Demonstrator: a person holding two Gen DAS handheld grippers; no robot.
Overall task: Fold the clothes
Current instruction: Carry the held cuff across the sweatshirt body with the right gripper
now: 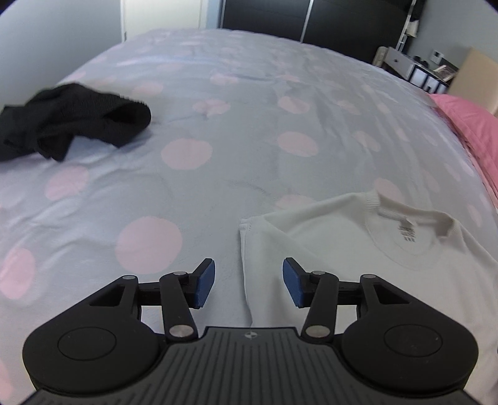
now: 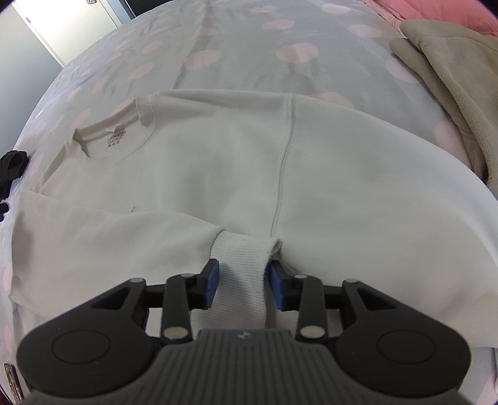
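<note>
White sweatshirt (image 2: 218, 168) lies spread flat across the middle of the right wrist view, on a bed (image 2: 249, 56) whose grey cover has pink spots. Its collar (image 2: 109, 137), with a printed label inside, sits at centre left, and a seam runs down the cloth just right of centre. One sleeve is folded in over the body, and its ribbed cuff (image 2: 242, 264) reaches down to the lower middle of the frame.

The right hand-held gripper (image 2: 244, 285) stands around that cuff, one blue pad on either side. The jaws are partly apart, and the pads appear to sit beside the rib rather than press it. A beige fleece (image 2: 451, 78) lies at the upper right, beside pink bedding (image 2: 442, 9) along the top right edge.

In the left wrist view the left hand-held gripper (image 1: 249, 282) is at the bottom centre, its jaws wide with nothing between them, over the left edge of the sweatshirt (image 1: 358, 264), which fills the lower right. A crumpled black garment (image 1: 71, 121) lies at the left edge, well apart from the white one. Shelves (image 1: 417, 68) and a cardboard box (image 1: 473, 78) stand beyond the bed at the upper right.
</note>
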